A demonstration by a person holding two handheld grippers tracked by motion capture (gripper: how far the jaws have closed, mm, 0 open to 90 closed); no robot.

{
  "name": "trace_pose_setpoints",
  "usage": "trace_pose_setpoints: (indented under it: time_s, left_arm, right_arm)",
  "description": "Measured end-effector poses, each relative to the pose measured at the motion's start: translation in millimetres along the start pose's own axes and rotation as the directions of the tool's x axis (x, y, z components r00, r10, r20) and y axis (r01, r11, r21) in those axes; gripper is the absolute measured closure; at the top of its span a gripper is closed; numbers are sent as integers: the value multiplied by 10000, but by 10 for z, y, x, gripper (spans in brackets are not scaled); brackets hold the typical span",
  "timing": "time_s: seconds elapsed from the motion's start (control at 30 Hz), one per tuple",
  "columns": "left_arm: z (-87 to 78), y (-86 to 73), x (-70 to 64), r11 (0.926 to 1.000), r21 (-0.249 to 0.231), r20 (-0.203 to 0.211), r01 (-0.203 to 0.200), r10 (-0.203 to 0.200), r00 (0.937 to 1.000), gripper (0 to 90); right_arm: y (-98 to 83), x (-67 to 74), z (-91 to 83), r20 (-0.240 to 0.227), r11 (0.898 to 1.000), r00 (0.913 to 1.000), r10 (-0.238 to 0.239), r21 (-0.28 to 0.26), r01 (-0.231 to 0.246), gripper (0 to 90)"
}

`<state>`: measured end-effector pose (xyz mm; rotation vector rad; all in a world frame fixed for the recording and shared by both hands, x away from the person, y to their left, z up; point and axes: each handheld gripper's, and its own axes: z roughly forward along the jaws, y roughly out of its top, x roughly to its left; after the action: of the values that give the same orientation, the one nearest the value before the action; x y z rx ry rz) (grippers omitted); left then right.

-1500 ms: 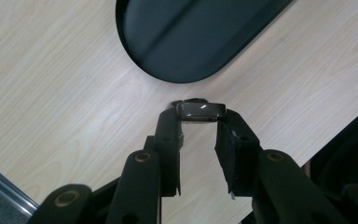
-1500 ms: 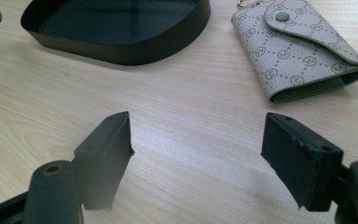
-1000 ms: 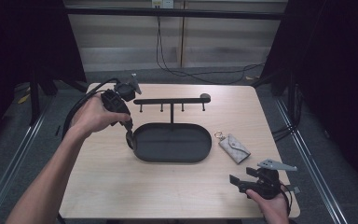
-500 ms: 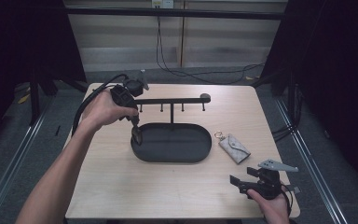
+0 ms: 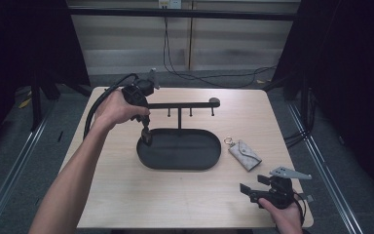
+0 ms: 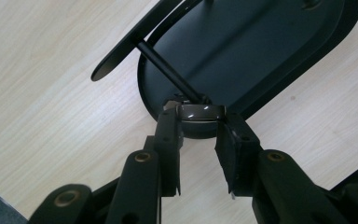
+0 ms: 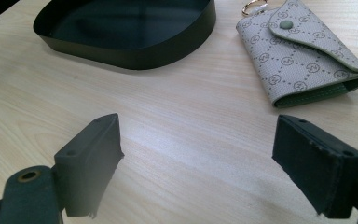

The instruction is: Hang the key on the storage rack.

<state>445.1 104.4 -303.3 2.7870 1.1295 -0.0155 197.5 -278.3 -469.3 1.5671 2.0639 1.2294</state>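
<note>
- The left tool points down at the left end of a black oval tray that sits mid-bench; the person's left hand holds it from above, the cable looping off toward the bench's left edge.
- In the left gripper view the left tool's jaws are drawn in narrow on a small dark, glossy rounded object — they press it from both sides, just over the tray's near rim. What the object is cannot be told.
- A black T-shaped hook rack rises from the tray, its crossbar running left to right with short pegs hanging beneath; in the left gripper view the bar crosses above the tray's end.
- The right tool rests low at the bench's near right corner, held by the right hand; its jaws stand wide apart with nothing between them.
- A grey patterned key pouch with a snap flap and a metal ring lies flat on the light wooden bench, just right of the tray — apart from it, and ahead of the right tool.
</note>
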Motion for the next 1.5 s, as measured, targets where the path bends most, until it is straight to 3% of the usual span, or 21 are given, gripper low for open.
trace_pose_setpoints:
  time_s: [0.17,0.4,0.63,0.67,0.73,0.93,1.17,1.27,1.37,1.5]
  left_arm:
    - [34,33,28,9991,-41,196,433,-432,9989,707]
    - [70,88,45,9973,-165,183,717,-714,9973,705]
    - [75,90,45,9968,-350,38,722,-722,9974,703]
    - [78,88,47,9962,-424,126,761,-756,9971,682]
    - [85,79,64,9929,-645,419,995,-969,9944,556]
    - [72,57,89,9905,-751,414,1154,-1125,9928,380]
    - [49,8,72,9905,-953,462,993,-953,9944,307]
    - [4,-46,72,9844,-1425,510,1029,-965,9940,290]
    - [-9,-94,55,9828,-1564,570,984,-904,9943,260]
    - [-11,-186,-4,9791,-1913,585,693,-591,9965,245]
  right_arm:
    - [0,4,-12,37,10000,10000,5,-13,-5,152]
    - [1,4,-5,9,10000,10000,-44,-6,44,152]
    - [2,4,-16,32,9999,10000,-37,-100,38,162]
    - [2,5,-16,20,9999,10000,-70,-112,70,162]
    - [2,9,-16,30,9999,10000,-90,-112,90,162]
    - [3,6,-17,8,9999,10000,-77,-124,77,162]
    - [12,7,0,-32,10000,10000,9,-62,-9,162]
    - [14,5,4,-25,10000,10000,17,-60,-17,163]
    - [11,3,-4,-7,10000,10000,-5,-89,5,163]
    - [10,4,-3,18,10000,10000,-7,-76,7,163]
